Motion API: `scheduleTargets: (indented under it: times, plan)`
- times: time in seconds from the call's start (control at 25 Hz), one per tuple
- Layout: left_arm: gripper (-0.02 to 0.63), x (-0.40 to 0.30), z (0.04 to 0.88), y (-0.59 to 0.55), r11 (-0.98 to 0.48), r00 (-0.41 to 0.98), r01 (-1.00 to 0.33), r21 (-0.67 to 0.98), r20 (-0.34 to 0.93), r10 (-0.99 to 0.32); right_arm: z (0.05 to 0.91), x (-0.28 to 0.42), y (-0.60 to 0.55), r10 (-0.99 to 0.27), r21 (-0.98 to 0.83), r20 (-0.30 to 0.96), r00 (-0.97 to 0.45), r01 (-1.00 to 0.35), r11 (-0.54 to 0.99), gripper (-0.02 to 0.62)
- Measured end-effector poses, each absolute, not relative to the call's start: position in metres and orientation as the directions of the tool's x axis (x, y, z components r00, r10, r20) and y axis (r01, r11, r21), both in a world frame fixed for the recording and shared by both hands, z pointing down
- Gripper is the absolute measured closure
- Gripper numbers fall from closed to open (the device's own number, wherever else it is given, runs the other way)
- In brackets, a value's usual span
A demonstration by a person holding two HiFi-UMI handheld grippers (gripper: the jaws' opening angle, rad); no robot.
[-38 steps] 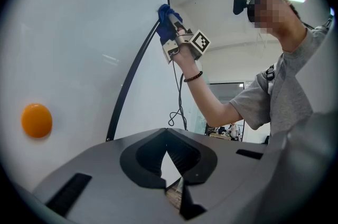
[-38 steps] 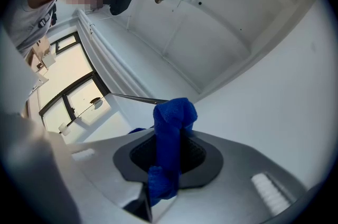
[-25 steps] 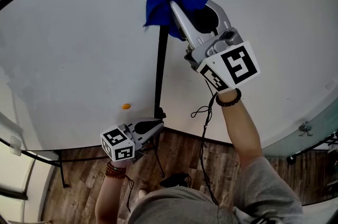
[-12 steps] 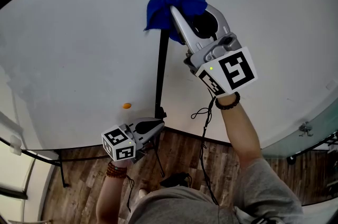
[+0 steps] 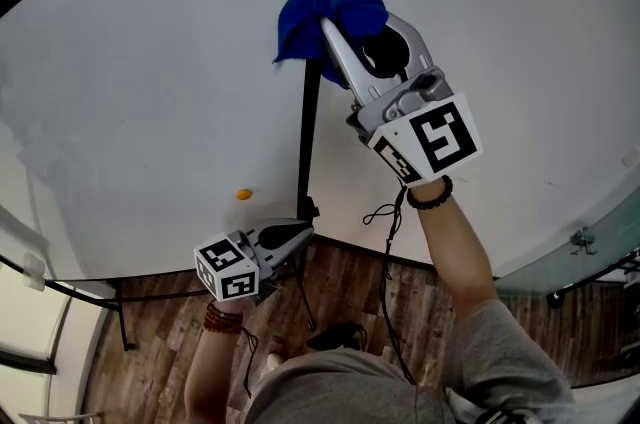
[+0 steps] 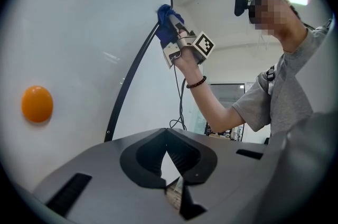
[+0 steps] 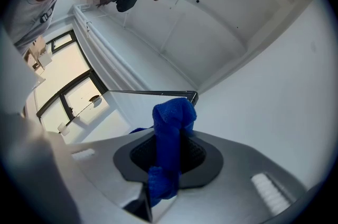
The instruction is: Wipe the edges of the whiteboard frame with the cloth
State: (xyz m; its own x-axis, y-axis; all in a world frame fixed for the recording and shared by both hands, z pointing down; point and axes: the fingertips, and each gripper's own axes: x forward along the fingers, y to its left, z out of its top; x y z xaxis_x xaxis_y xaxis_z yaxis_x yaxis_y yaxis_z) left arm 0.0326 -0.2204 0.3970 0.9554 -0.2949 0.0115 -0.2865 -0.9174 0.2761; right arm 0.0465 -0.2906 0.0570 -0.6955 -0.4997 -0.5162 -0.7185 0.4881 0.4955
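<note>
The whiteboard has a black frame whose right edge runs up the middle of the head view. A blue cloth is bunched against that edge near the top corner, and my right gripper is shut on it. In the right gripper view the cloth stands up between the jaws, with the frame's corner just behind. My left gripper hangs low by the frame's bottom right corner, shut and holding nothing. In the left gripper view the frame passes left of the jaws.
An orange round magnet sticks to the board's lower part. A black cable dangles from my right wrist. The board's stand legs rest on a wooden floor. A glass panel lies at the far right.
My right gripper and the cloth have slid a little way down the frame's right edge from the top corner. The left gripper has barely moved.
</note>
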Motion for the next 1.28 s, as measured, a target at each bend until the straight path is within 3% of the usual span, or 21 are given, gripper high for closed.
scheduleTargets:
  times: [1.0, 1.28]
  plan:
    - [0.597, 0.031, 0.373, -0.212, -0.914, 0.952, -0.298, 0.276, 0.013, -0.307, 0.058, 0.047, -0.294, -0.517, 0.448, -0.504, -0.692, -0.721, 0.529, 0.509]
    - [0.597, 0.028, 0.403, -0.206, -0.916, 0.953, -0.297, 0.271, 0.016, -0.304, 0.092, 0.045, -0.288, -0.518, 0.434, -0.510, -0.687, -0.725, 0.535, 0.509]
